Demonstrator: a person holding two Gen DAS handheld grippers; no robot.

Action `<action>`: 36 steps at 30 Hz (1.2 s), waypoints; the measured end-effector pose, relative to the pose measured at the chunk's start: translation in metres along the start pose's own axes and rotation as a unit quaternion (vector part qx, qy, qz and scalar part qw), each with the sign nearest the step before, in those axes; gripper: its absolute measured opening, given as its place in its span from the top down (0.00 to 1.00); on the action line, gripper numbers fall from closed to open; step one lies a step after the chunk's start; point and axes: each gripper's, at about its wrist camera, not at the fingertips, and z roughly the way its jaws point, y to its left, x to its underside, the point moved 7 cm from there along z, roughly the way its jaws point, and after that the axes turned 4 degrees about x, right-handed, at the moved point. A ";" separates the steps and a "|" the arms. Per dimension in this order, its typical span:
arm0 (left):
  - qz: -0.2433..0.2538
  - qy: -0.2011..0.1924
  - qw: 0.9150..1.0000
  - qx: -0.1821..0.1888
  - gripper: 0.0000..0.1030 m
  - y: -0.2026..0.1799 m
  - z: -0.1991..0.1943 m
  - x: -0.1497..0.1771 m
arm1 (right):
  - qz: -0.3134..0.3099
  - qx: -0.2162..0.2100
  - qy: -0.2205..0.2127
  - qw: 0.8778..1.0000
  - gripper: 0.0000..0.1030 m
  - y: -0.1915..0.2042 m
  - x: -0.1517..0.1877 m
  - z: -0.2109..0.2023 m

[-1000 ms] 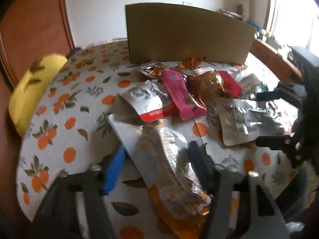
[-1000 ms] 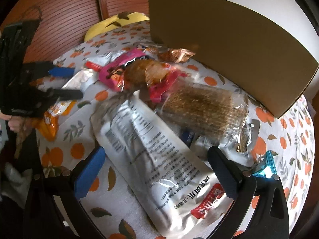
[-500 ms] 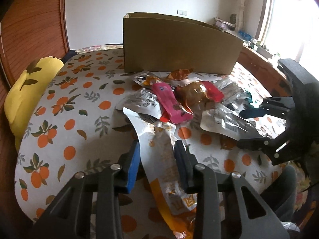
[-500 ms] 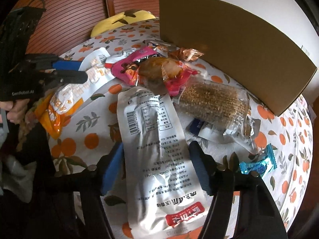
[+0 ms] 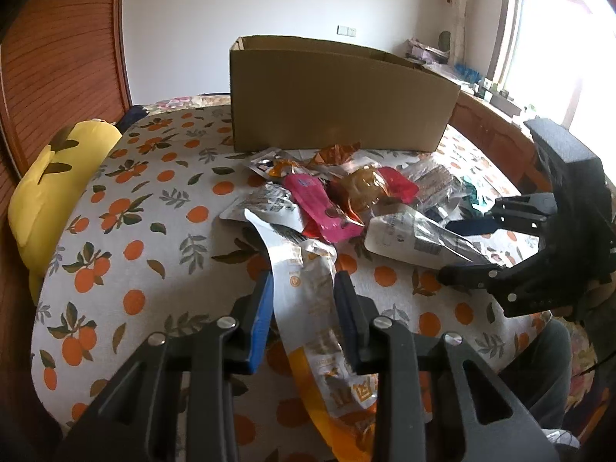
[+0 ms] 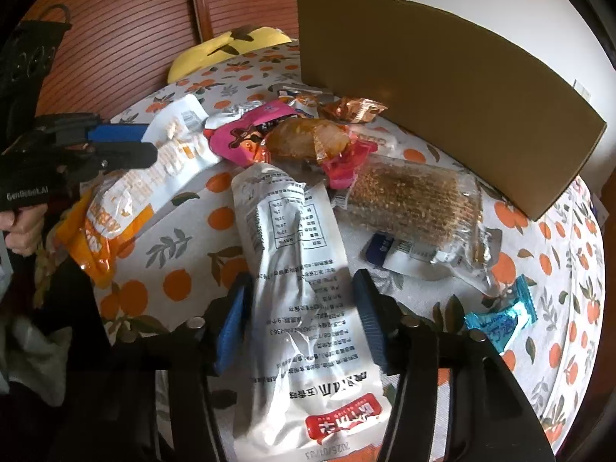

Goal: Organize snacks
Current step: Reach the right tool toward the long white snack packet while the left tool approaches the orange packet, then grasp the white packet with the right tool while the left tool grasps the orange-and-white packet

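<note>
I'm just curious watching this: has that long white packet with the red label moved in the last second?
Yes. The white packet has swung away from the sesame bar, lying lengthwise between the right gripper fingers.

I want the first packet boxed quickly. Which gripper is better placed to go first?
Probably left: the left gripper grips the orange-and-white packet, while the right gripper looks looser around the white packet. The cardboard box stands open.

Orange-white pouch (image 5: 319,315) and crumpled white pouch (image 6: 304,288) each pinched, lifted off table.

The cardboard box (image 6: 442,88) hid its own inside, the white pouch (image 6: 304,300) ran under the frame's bottom edge, and its small print stayed unreadable.
</note>
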 end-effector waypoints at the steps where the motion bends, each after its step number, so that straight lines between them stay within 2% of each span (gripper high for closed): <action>1: 0.002 -0.001 1.000 -0.003 0.71 0.000 0.000 0.000 | -0.002 0.002 0.000 1.000 0.42 0.002 -0.001 0.001; 8: 0.006 -0.002 1.000 -0.004 0.71 -0.001 0.001 -0.001 | 0.005 0.007 -0.003 1.000 0.38 0.004 -0.007 0.008; 10: 0.010 -0.007 1.000 -0.002 0.72 -0.003 -0.001 -0.001 | 0.011 0.012 -0.010 1.000 0.53 0.004 -0.006 0.005; 12: 0.012 -0.014 1.000 0.001 0.72 -0.005 -0.005 -0.001 | 0.019 0.016 -0.014 1.000 0.55 0.003 -0.003 0.002; 20: 0.018 -0.033 0.999 0.002 0.72 -0.010 -0.023 -0.007 | 0.049 0.005 -0.035 0.998 0.56 0.000 0.000 -0.018; 28: 0.014 -0.063 0.998 0.009 0.72 -0.012 -0.046 -0.017 | 0.058 0.013 -0.067 0.996 0.55 -0.003 -0.007 -0.045; 30: 0.012 -0.068 0.998 0.012 0.73 -0.011 -0.049 -0.022 | 0.060 0.016 -0.074 0.995 0.55 -0.005 -0.008 -0.051; 31: 0.012 -0.071 0.997 0.011 0.83 -0.010 -0.050 -0.024 | 0.061 0.017 -0.079 0.995 0.55 -0.006 -0.010 -0.054; 36: 0.021 -0.076 0.997 0.007 0.87 -0.008 -0.046 -0.037 | 0.067 0.022 -0.095 0.993 0.55 -0.014 -0.018 -0.063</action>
